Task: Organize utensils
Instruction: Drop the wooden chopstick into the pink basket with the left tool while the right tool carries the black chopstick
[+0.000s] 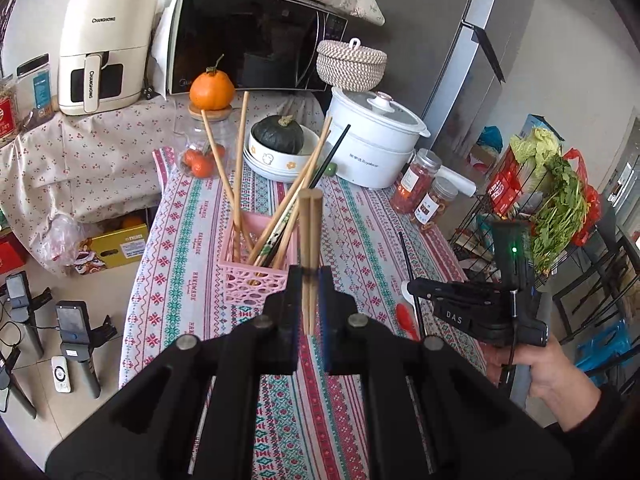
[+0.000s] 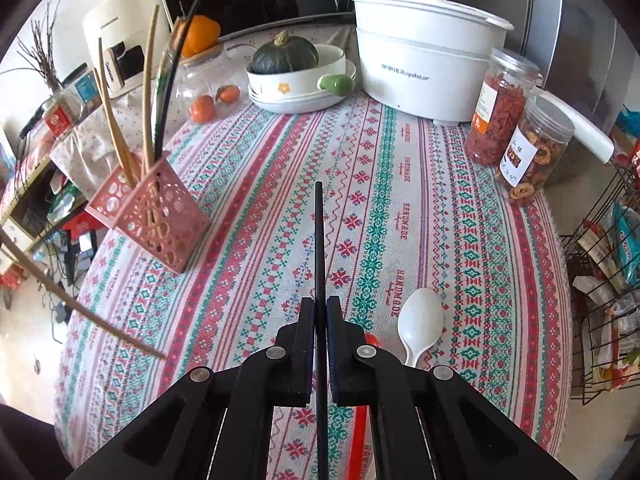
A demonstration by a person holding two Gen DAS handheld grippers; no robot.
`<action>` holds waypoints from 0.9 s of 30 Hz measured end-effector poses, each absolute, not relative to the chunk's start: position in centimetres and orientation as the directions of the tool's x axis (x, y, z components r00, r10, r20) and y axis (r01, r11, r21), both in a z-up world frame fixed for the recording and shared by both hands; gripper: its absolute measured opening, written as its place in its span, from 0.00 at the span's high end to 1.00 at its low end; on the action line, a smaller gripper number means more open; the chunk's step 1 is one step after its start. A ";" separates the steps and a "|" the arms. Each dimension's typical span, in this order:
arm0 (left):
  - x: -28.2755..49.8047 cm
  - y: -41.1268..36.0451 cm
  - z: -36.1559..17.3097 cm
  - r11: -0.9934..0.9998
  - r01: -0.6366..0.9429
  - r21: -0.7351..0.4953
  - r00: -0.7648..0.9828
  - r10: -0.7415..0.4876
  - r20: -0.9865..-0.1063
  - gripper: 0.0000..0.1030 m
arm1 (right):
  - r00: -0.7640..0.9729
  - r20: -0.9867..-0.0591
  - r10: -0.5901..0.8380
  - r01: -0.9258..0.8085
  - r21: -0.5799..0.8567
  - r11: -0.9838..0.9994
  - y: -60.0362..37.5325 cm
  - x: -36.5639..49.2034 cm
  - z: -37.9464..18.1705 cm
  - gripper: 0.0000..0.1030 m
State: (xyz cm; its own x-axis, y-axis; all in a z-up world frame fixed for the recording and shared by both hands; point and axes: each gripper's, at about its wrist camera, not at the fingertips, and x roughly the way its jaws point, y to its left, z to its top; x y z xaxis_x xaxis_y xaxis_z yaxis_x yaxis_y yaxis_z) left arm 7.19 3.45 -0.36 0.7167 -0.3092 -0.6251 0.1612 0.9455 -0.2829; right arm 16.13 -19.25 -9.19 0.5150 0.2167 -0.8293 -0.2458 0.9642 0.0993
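Two jars of dried food (image 2: pixel 516 132), one white spoon (image 2: pixel 420 322), one pink basket (image 2: pixel 160 216)

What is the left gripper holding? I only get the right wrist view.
Observer: The left gripper is shut on two wooden chopsticks, held side by side.
Operator: What is the red thing under the right gripper?
Observer: A red spoon, lying on the cloth next to the white spoon.
Operator: Where along the black chopstick is my grip?
Observer: Near its middle. It sticks out on both sides of the fingers.
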 end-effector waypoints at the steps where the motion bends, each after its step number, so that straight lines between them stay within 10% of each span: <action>1: 6.9 3.6 0.2 0.943 0.160 -0.291 0.734 -0.311 -0.604 0.92 | 0.536 -0.812 0.230 -0.247 0.110 0.963 -19.3 15.6 -8.2 0.95; 14: 6.8 6.8 4.5 0.951 0.069 -0.301 0.919 -0.178 -0.353 1.00 | 0.735 -0.597 0.320 -0.250 0.200 0.947 -19.3 11.6 1.3 0.95; 20: 9.2 7.1 2.5 0.950 0.067 -0.304 0.778 -0.240 -0.580 0.99 | 0.732 -0.592 0.337 -0.244 0.234 0.941 -19.4 12.4 1.8 0.95; 24: 9.8 7.0 -0.7 0.956 0.070 -0.284 0.693 -0.252 -0.675 0.59 | 0.715 -0.612 0.336 -0.240 0.237 0.942 -19.5 12.9 1.2 0.95; 27: 10.8 7.0 -3.3 0.951 0.071 -0.301 0.602 -0.281 -0.748 0.59 | 0.699 -0.631 0.336 -0.227 0.249 0.941 -19.7 13.2 0.5 0.95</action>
State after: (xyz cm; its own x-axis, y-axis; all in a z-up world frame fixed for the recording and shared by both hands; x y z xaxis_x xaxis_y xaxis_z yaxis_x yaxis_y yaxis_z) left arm 10.79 6.96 -3.29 0.6018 -0.2811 -0.7476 0.0710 0.9511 -0.3005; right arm 13.22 -19.74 0.48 0.6995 0.3356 -0.6309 -0.2270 0.9415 0.2491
